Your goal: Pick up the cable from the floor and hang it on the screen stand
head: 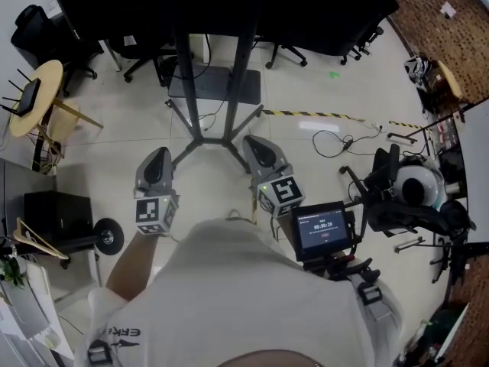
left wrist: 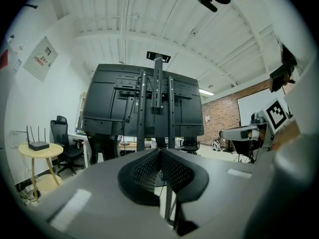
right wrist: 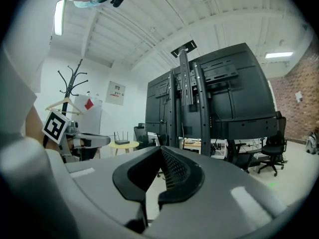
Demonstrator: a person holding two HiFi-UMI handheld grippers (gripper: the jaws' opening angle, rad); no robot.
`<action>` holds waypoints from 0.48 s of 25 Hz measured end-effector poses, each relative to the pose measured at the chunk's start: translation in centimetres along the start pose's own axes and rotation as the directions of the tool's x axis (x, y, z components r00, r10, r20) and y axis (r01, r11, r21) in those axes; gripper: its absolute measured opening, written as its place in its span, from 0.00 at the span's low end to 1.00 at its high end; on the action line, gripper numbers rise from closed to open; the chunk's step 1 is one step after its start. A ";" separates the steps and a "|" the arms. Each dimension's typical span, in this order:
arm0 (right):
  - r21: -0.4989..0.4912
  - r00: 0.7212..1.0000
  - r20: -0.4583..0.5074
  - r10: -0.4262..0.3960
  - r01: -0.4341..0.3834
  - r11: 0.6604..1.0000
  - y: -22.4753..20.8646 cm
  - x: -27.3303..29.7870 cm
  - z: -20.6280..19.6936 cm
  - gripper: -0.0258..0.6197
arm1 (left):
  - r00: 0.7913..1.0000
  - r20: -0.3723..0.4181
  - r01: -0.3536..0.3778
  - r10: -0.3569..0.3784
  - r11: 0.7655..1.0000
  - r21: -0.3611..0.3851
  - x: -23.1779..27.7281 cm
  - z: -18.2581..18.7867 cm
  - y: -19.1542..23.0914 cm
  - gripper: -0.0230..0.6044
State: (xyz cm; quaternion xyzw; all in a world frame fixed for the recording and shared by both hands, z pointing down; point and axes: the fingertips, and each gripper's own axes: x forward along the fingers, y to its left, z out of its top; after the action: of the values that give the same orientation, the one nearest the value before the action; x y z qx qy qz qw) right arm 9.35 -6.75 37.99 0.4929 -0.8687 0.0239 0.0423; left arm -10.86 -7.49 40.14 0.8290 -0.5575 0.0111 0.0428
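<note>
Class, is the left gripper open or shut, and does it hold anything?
Shut and empty. The left gripper shows jaws meeting at the tips, nothing between them.

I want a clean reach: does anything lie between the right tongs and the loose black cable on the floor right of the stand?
Nothing visible does: only bare floor separates the right tongs from the cable. The striped tape lies beyond the cable.

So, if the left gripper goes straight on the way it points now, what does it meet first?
Probably the black metal screen stand: its upright posts rise straight beyond the shut left gripper, with nothing seen between. The depth is unclear.
</note>
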 end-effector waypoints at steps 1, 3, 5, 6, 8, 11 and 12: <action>-0.001 1.000 -0.001 -0.001 0.001 1.000 0.0 0.0 0.0 0.06 | 1.000 0.003 0.001 -0.001 1.000 0.004 0.1 0.1 0.0 0.04; -0.003 1.000 -0.005 -0.002 0.002 1.000 0.0 0.1 0.0 0.06 | 1.000 0.008 0.002 -0.002 1.000 0.009 0.1 0.2 0.0 0.04; -0.005 1.000 -0.001 -0.002 0.002 1.000 0.0 0.1 0.2 0.06 | 1.000 0.017 0.003 -0.003 1.000 0.012 0.2 0.5 0.0 0.04; -0.007 1.000 0.002 -0.002 0.002 1.000 0.0 0.1 0.4 0.06 | 1.000 0.025 0.004 -0.005 1.000 0.012 0.2 0.7 -0.1 0.04; -0.008 1.000 0.001 -0.005 0.005 1.000 -0.1 0.2 0.5 0.06 | 0.999 0.036 0.005 -0.005 1.000 0.009 0.3 1.0 -0.1 0.04; -0.010 1.000 0.000 -0.009 0.009 1.000 -0.3 0.2 0.6 0.06 | 0.999 0.038 0.002 -0.002 1.000 0.000 0.4 0.9 -0.1 0.04; -0.010 1.000 -0.001 -0.010 0.010 1.000 -0.4 0.2 0.6 0.06 | 0.999 0.034 0.002 -0.002 1.000 0.001 0.5 0.8 0.0 0.04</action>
State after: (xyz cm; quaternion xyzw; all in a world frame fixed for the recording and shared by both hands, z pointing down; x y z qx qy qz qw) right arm 9.52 -7.15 37.44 0.4972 -0.8662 0.0198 0.0453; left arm -10.67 -7.96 39.39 0.8297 -0.5573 -0.0030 0.0330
